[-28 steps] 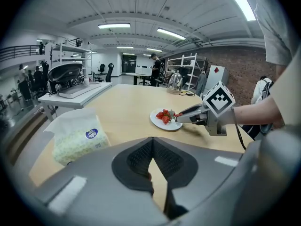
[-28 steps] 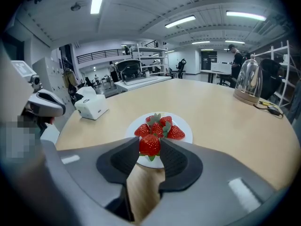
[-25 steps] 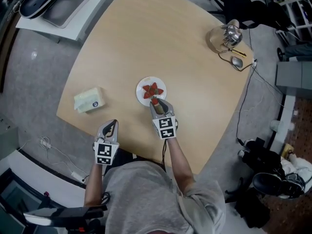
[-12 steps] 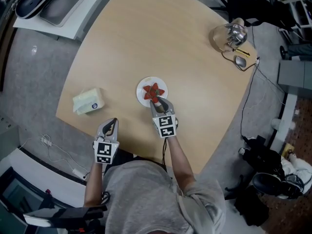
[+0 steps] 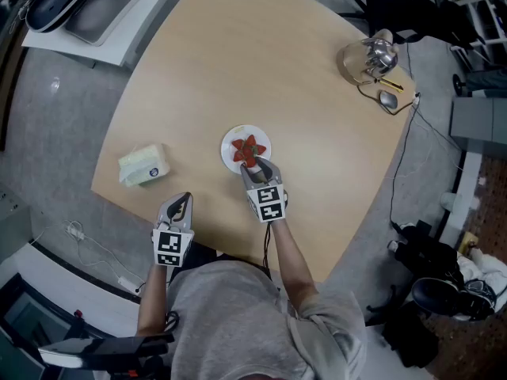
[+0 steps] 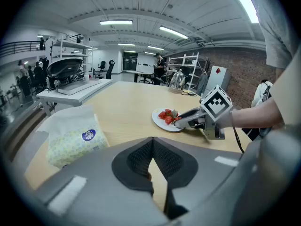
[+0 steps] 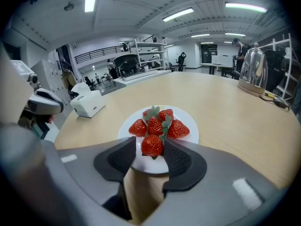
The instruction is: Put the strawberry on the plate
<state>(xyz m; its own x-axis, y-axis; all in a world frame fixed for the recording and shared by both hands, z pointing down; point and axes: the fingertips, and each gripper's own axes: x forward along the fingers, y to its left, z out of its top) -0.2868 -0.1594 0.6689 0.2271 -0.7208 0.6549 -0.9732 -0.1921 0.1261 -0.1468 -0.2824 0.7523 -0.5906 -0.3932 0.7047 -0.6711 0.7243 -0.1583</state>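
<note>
**A:** Where is the task's fruit to be found?

**B:** The red strawberry (image 7: 153, 145) is seen lying on the near part of the round white plate (image 7: 188, 126). It sits just in front of four other strawberries (image 7: 155, 125) heaped at the middle. That spot is judged to have been chosen because the centre is taken.

**A:** How is the right gripper held, and why?

**B:** The right gripper (image 5: 256, 167) is tilted down over the plate's near rim, so that the fruit can be set down without the heap being disturbed. Its jaws have just been opening and are spread wide. The strawberry stands between them. A strip of bare plate is seen between it and one pad, while the other pad lies close against it. Whether that pad touches cannot be told. The fruit is judged to be let go, not gripped.

**A:** And the left one?

**B:** The left gripper (image 5: 182, 203) is held over the near edge of the light wooden table (image 5: 317, 93), well apart from the plate. Its pads are closed tip to tip, with nothing between them. It is judged to be parked aside, since one tool suffices.

**A:** What is left to be done?

**B:** Only a careful withdrawal is thought necessary, so that the fruit is not nudged.
</note>
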